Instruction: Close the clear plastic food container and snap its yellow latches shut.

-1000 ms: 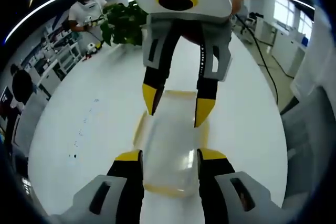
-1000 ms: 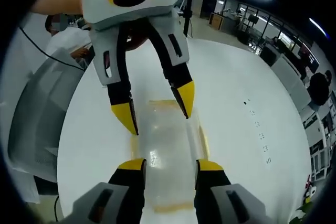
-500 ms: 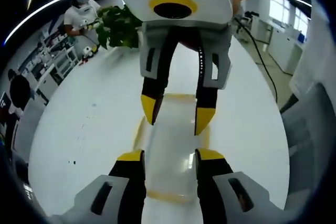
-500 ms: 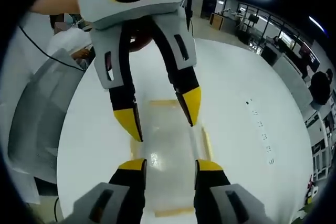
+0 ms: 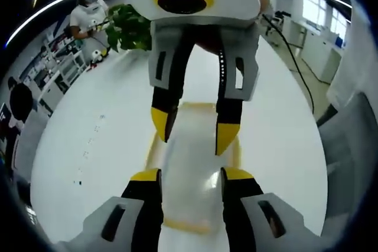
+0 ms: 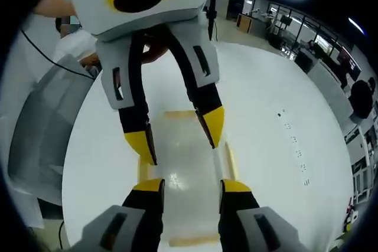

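Observation:
The clear plastic food container (image 5: 190,163) lies with its lid on, on the white table (image 5: 88,163), with yellow latches on its edges, one at the far end (image 5: 198,106). My left gripper (image 5: 190,175) is open, its yellow-tipped jaws standing either side of the container's near half. Facing it from above, my right gripper (image 5: 192,130) is open over the far half. In the right gripper view the container (image 6: 180,157) lies between my right gripper's (image 6: 192,185) open jaws, and my left gripper (image 6: 177,135) hangs open over its far part. Whether any jaw touches the container is unclear.
A leafy plant (image 5: 133,25) and a standing person (image 5: 88,16) are beyond the table's far edge. A grey chair (image 6: 41,134) and a seated person (image 6: 74,42) sit beside the table (image 6: 277,163). Small dark marks (image 6: 295,154) dot it. A cable (image 5: 295,63) runs off the table.
The two grippers have drawn closer to each other over the container; each looms larger in the other's view. Both stay open, and the container has not visibly moved.

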### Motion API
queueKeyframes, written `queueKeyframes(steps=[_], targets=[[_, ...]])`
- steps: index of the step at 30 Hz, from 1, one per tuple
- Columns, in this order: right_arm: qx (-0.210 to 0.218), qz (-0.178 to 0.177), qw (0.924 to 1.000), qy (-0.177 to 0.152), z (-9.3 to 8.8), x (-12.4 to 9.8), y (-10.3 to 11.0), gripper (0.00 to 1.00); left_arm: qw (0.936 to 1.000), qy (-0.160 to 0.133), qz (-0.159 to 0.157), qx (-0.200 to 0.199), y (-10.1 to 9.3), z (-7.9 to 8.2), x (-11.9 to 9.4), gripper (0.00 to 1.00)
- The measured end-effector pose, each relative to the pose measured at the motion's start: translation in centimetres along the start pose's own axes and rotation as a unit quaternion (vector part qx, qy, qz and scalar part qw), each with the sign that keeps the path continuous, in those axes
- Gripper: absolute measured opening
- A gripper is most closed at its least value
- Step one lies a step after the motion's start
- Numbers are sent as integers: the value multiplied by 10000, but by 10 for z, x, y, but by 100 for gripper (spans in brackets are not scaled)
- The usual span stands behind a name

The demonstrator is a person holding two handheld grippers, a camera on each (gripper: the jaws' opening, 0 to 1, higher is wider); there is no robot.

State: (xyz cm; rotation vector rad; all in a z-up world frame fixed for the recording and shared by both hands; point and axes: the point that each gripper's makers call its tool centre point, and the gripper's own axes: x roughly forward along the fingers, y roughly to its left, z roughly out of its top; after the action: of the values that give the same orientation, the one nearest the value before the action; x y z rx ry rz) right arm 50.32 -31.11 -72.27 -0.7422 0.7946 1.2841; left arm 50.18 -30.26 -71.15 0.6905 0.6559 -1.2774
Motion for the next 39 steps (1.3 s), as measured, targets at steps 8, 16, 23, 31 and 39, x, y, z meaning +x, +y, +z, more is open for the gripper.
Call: queueKeyframes(steps=[8, 16, 23, 31, 39], targets=[[55, -11, 10000, -41, 4, 5, -8, 36, 10000, 19, -63, 38, -6, 1, 2, 37], [66, 14, 10000, -71, 7, 5, -14, 37, 9999, 117, -70, 75, -12, -8, 1, 39], [65, 54, 9999, -124, 13, 4, -19, 38, 9999, 69, -59, 67, -17, -9, 0, 42], [35, 98, 9999, -77, 12, 7, -23, 39, 9995, 146, -32, 271, -23, -12, 3, 45], [60, 168, 9998, -75, 12, 9, -24, 40, 9995, 110, 31, 296, -23, -9, 5, 46]])
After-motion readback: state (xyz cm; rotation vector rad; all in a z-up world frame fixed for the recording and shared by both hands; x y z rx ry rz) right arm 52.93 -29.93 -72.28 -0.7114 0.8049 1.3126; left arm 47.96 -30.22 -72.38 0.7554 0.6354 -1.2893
